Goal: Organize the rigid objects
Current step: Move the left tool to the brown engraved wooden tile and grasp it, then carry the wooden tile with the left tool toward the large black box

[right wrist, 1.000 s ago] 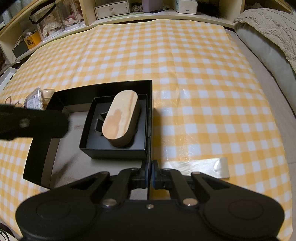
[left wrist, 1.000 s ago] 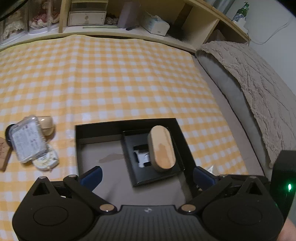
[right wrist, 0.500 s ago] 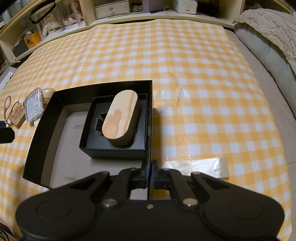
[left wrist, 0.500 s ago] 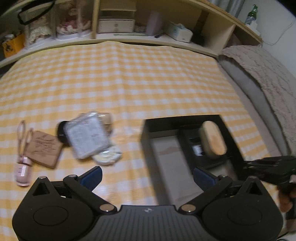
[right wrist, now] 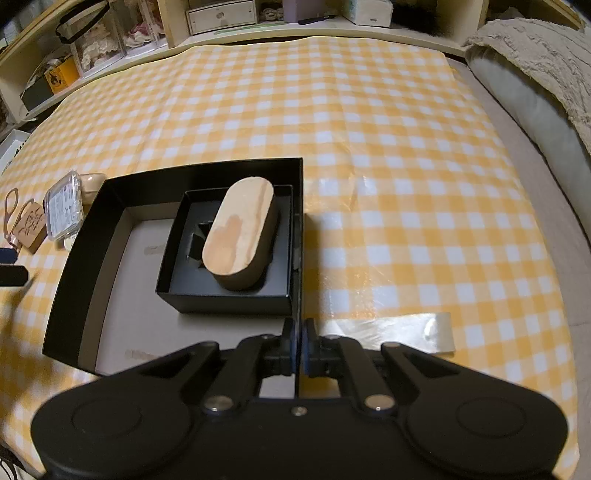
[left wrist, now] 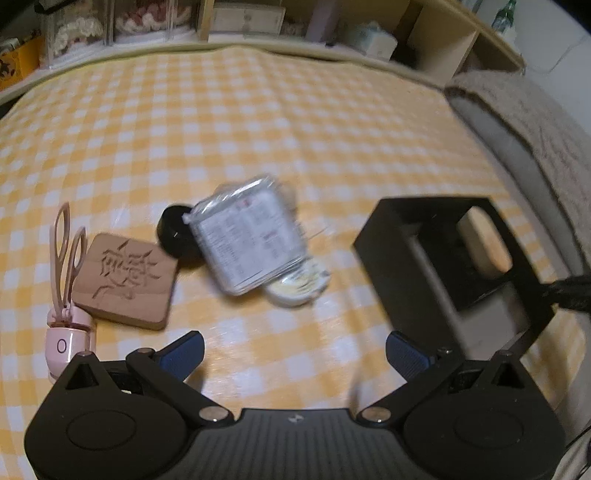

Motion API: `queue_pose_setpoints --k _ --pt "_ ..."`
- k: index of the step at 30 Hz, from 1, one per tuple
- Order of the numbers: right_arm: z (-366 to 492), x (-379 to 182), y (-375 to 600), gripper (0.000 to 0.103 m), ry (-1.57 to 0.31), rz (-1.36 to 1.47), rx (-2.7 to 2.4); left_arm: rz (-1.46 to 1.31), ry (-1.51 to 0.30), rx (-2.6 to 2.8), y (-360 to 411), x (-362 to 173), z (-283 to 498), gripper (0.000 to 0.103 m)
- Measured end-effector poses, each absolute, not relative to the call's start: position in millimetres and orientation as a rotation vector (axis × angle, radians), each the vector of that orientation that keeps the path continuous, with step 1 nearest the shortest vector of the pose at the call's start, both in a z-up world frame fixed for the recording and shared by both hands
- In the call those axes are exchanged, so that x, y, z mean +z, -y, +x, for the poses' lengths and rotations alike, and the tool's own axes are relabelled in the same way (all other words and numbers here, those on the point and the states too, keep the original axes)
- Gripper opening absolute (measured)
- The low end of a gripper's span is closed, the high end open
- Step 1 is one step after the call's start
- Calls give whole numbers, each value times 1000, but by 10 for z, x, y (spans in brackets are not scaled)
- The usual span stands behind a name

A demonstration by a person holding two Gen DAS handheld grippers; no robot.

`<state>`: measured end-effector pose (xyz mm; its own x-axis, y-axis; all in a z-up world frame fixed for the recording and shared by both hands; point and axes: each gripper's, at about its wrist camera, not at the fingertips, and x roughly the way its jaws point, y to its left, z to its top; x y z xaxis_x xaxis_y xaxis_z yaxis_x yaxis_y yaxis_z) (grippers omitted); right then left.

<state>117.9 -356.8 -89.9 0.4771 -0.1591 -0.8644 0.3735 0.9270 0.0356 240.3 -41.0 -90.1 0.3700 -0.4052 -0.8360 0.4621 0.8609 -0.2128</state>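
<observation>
A big black box (right wrist: 86, 254) lies open on the yellow checked cloth; it also shows in the left wrist view (left wrist: 384, 254). Inside it a smaller black box (right wrist: 221, 299) holds an oval wooden case (right wrist: 238, 230). My right gripper (right wrist: 298, 347) is shut on the big box's right wall. My left gripper (left wrist: 293, 352) is open and empty, a little short of a pile of loose items: a clear plastic pack (left wrist: 247, 245), a black round lid (left wrist: 175, 236), a white round tin (left wrist: 295, 286), a carved wooden coaster (left wrist: 123, 280) and a pink eyelash curler (left wrist: 62, 291).
Shelves with drawers, jars and boxes (right wrist: 221, 14) line the far edge. A grey cushion with a knitted throw (right wrist: 535, 66) lies at the right. A strip of clear tape (right wrist: 399, 328) sticks to the cloth by the right gripper.
My left gripper has swung left, away from the black box and towards the pile of loose items. The right gripper has stayed shut on the box wall.
</observation>
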Motion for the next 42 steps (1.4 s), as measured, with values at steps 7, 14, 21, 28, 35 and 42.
queue_pose_setpoints --k 7,14,21,28,35,42 --pt "1204 -922 3567 4 -1040 224 -336 110 -1082 -543 152 -1164 2567 103" --pt "1235 -928 3573 4 -1050 221 -344 138 -988 -462 -113 -1181 2692 103" --pt "1248 -938 3583 4 -1056 221 -348 297 -879 -370 -140 -1248 2778 103" --pt "1259 -949 3580 4 -1059 218 -351 406 -759 -364 -61 -1237 2850 103" --pt "1263 -963 3578 4 -1059 219 -354 354 -816 -373 47 -1223 2966 84" --pt "1276 -980 3573 4 -1062 221 -362 251 -925 -254 49 -1131 2975 84"
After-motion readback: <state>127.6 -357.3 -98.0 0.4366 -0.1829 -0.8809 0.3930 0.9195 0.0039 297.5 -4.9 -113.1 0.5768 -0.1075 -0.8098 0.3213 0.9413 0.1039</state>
